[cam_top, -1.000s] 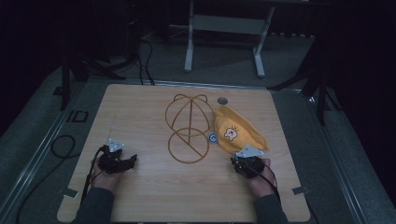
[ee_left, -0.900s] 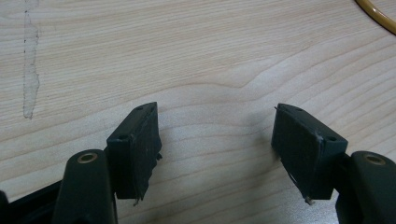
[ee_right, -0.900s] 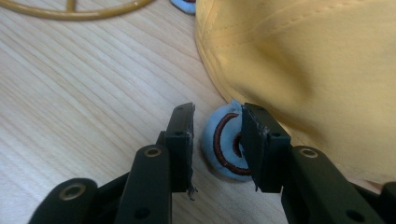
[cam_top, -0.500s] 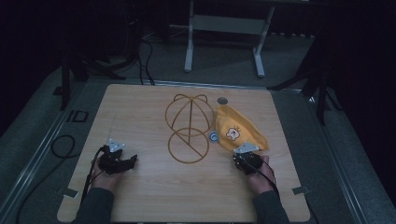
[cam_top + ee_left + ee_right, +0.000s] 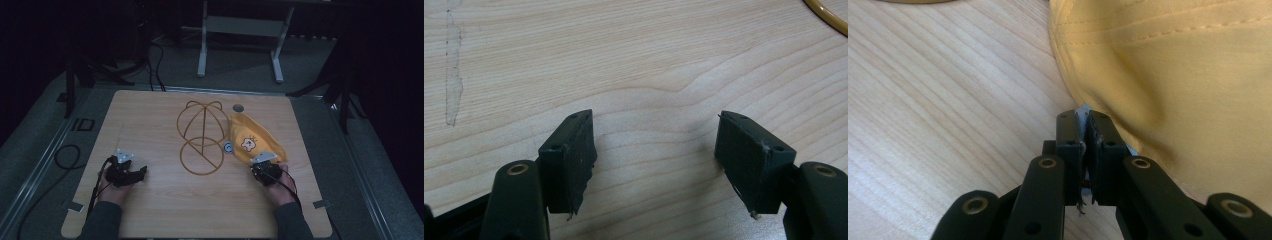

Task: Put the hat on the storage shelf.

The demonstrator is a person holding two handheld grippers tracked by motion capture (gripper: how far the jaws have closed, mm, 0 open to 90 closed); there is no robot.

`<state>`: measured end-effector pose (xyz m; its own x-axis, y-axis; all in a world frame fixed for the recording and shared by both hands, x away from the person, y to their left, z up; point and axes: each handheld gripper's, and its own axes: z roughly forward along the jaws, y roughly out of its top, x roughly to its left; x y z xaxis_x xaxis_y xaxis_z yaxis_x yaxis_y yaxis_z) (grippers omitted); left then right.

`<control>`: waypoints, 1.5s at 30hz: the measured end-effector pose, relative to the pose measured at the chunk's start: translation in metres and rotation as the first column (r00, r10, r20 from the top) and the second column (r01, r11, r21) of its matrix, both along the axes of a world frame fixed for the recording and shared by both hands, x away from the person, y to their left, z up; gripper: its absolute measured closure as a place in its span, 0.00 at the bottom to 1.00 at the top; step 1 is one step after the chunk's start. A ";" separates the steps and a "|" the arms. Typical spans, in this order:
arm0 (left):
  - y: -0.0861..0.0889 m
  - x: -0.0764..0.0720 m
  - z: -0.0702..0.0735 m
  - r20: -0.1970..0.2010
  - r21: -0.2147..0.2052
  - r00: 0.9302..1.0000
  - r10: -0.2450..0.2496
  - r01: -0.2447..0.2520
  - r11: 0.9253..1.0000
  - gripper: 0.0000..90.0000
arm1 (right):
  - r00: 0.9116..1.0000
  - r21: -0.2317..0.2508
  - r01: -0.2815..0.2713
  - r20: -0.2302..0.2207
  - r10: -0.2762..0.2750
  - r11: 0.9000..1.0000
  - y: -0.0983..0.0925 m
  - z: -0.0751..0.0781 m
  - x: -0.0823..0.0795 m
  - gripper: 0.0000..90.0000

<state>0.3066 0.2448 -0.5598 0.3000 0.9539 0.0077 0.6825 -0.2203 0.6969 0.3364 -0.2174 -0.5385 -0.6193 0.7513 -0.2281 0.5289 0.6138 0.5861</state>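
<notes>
- High view: yellow cap (image 5: 252,142) lies on the table (image 5: 150,210) at about 4 o'clock from the cap outline (image 5: 202,137) drawn on the wood, just beside it.
- Right gripper (image 5: 264,167) sits at the cap's 6 o'clock edge, hand behind it.
- Right gripper view: jaws have just been closing and are now pressed together, pinching what looks like a thin bit of the cap (image 5: 1173,75) hem right at the tips.
- Left gripper (image 5: 126,170) is well apart, around 8 o'clock on the table.
- Left gripper view: jaws spread wide, bare wood between them.
</notes>
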 end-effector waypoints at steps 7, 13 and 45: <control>0.000 0.000 0.000 0.000 -0.002 1.000 0.002 -0.002 1.000 0.36 | 1.000 -0.009 -0.022 -0.017 0.021 1.000 0.001 0.004 -0.001 0.95; 0.000 0.000 0.000 -0.001 -0.002 1.000 0.002 -0.002 1.000 0.36 | 0.999 -0.012 -0.034 -0.007 0.034 0.999 0.001 0.011 -0.004 0.95; -0.001 0.000 0.000 -0.002 -0.004 1.000 0.000 0.000 1.000 0.36 | 0.997 0.045 -0.080 -0.017 0.081 0.996 -0.011 0.067 -0.007 0.95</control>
